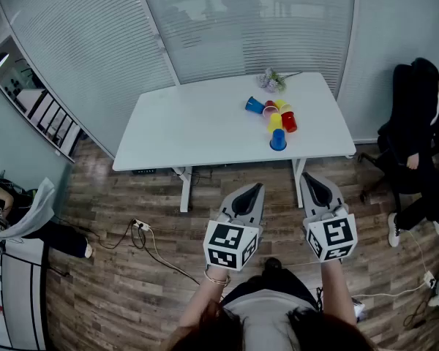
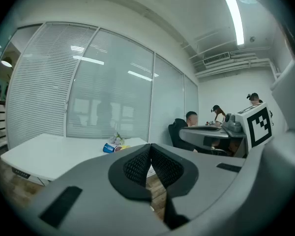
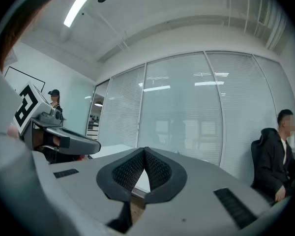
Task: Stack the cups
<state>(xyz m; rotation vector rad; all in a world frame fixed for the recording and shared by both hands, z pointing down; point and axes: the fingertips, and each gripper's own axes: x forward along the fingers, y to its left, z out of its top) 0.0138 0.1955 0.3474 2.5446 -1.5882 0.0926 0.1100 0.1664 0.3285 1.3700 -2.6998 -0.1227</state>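
Several plastic cups lie in a loose cluster on the white table (image 1: 190, 134), toward its right half: a blue cup (image 1: 254, 106) on its side, a yellow cup (image 1: 275, 121), a red cup (image 1: 289, 122) and another blue cup (image 1: 278, 140) nearest the front edge. Both grippers hang over the wooden floor, well short of the table. My left gripper (image 1: 257, 188) is shut and holds nothing. My right gripper (image 1: 308, 178) is also shut and empty. In the left gripper view the blue cup (image 2: 108, 148) shows far off on the table (image 2: 49, 154).
A small bunch of flowers (image 1: 271, 80) lies at the table's back edge. A person in black (image 1: 418, 134) sits on a chair to the right. Cables (image 1: 150, 243) trail on the floor left of me. Glass partitions with blinds stand behind the table.
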